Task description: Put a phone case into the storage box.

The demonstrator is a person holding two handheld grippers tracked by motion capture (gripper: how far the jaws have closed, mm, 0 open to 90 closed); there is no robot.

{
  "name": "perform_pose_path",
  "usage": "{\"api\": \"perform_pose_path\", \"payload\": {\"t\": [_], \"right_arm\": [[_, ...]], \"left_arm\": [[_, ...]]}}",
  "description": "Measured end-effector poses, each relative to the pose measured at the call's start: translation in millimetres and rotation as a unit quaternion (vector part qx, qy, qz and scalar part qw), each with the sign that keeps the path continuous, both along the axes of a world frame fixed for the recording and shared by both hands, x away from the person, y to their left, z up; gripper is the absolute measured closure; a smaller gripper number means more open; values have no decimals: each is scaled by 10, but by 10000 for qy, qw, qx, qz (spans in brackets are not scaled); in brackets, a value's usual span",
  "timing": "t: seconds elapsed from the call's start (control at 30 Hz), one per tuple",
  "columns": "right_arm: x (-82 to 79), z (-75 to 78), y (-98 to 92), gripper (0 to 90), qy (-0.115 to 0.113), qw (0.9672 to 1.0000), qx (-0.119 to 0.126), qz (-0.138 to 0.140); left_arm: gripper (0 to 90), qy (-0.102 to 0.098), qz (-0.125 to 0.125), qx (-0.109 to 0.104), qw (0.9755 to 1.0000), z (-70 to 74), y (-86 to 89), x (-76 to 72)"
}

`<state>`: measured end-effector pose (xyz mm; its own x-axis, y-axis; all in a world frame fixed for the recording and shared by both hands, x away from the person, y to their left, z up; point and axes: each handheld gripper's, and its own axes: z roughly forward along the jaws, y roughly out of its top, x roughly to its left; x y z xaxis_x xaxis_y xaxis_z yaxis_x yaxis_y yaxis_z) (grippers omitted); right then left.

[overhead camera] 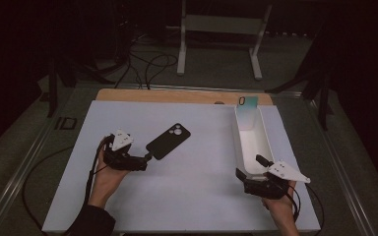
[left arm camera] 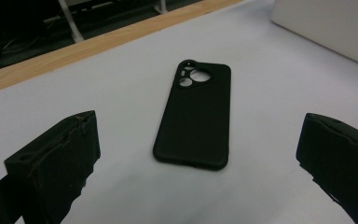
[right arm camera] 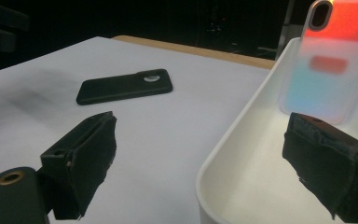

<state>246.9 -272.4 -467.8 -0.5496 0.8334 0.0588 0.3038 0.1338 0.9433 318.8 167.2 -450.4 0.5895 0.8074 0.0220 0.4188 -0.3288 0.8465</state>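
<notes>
A matte black phone case with a round camera cut-out (left arm camera: 193,116) lies flat on the white table sheet (overhead camera: 192,196), back up, a little left of the middle, its camera end pointing toward the far right corner. The left gripper (overhead camera: 146,158) sits just beside the case's near short end with its jaws spread wide, the case lying between and ahead of them in the left gripper view, not yet touched. The right gripper (overhead camera: 248,169) is also wide open at the near end of the long white plastic bin (overhead camera: 266,142) by the right edge of the sheet; one jaw hangs inside the bin, the other outside its rim. A pale iridescent phone case (right arm camera: 326,70) leans upright against the bin's far end. The risk, as I judge it, is in the pick: the black case is thin and flat, so jaws closing on it could slide over the top or push it away. A jaw could also nudge the bin and tip the leaning case.
</notes>
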Motion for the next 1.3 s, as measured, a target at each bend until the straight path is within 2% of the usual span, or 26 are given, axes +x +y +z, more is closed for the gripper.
{"api": "perform_pose_path", "payload": {"t": [0.1,0.3,0.53,0.67,0.8,0.9,1.07,1.3], "right_arm": [[2,-6,8,95,20,10000,-7,20],[-3,3,19,95,3,10000,31,22],[-13,22,14,95,-30,9999,93,36],[-5,10,12,95,-16,9999,125,42],[0,3,28,96,11,9999,115,76],[0,11,22,95,-17,9999,113,70],[4,11,3,95,-2,9999,156,45],[6,9,14,95,-1,9999,148,60]], "left_arm": [[0,-8,-33,52,10000,-43,-49,78],[0,103,-111,238,9996,-129,-163,242],[0,393,-150,421,9982,-301,-272,471],[0,507,-183,420,9977,-364,-305,573],[0,713,-151,506,9961,-462,-340,677],[0,788,-154,503,9955,-503,-360,712],[0,1037,-134,525,9931,-633,-424,813],[8,1154,-154,551,9917,-677,-475,883]]}}
